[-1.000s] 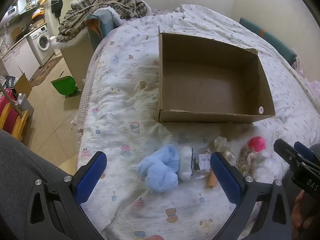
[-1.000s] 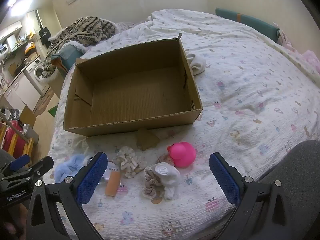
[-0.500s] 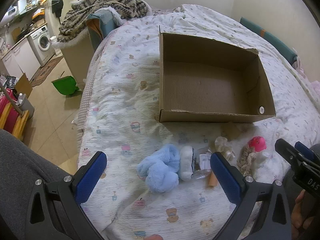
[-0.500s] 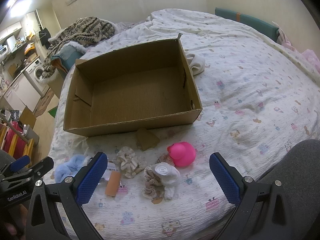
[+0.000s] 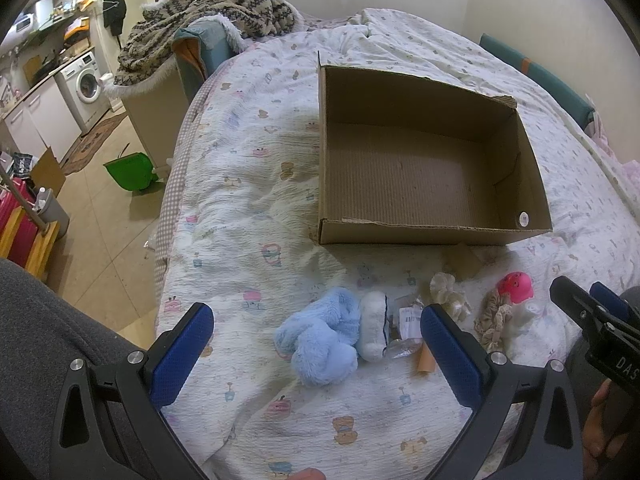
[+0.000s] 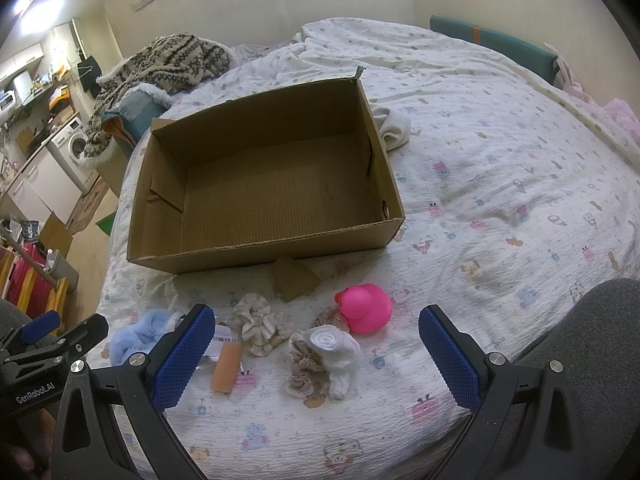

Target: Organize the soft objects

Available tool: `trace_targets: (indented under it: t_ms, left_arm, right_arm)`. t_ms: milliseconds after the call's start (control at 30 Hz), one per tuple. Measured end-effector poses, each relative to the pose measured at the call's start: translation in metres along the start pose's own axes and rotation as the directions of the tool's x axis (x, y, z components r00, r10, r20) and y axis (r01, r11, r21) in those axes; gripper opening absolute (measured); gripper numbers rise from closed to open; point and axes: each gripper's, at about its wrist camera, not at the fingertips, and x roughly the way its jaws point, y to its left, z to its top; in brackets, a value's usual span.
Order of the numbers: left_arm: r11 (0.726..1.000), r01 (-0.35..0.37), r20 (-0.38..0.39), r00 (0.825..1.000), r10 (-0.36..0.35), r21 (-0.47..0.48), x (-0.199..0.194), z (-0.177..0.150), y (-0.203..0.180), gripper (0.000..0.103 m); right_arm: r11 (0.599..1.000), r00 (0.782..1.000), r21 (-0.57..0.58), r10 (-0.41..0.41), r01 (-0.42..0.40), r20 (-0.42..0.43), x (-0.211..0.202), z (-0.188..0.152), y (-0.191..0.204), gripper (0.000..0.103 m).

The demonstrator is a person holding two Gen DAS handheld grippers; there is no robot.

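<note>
An empty cardboard box [image 5: 432, 236] [image 6: 264, 258] sits on the bed. In front of it lie a fluffy blue sock bundle [image 5: 320, 340] [image 6: 136, 336], a white roll [image 5: 372, 330], a beige scrunchie [image 5: 448, 292] [image 6: 260, 324], a lace scrunchie with a white rolled sock [image 6: 332, 350], a pink rubber duck [image 6: 366, 308] [image 5: 516, 287] and an orange tube [image 6: 226, 370]. My left gripper [image 5: 316, 346] is open and empty just above the blue bundle. My right gripper [image 6: 316, 344] is open and empty over the white sock.
A patterned bedsheet [image 6: 500, 200] covers the bed. A cardboard scrap [image 6: 294, 282] lies by the box front. A white cloth [image 6: 394, 128] lies behind the box. The bed's left edge drops to the floor, where a green bin [image 5: 132, 170] stands. A knit blanket [image 5: 208, 12] lies at the back.
</note>
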Motion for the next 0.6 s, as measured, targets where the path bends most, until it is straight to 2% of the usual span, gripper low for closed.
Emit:
trace_targets:
  t_ms: [600]
  left_arm:
    - [1.0, -0.004, 0.0, 1.0, 0.004, 0.001, 0.0007, -0.002, 0.001, 0.103]
  right_arm:
    - [1.0, 1.0, -0.001, 0.0, 0.0, -0.001, 0.0006, -0.0009, 0.0016, 0.103]
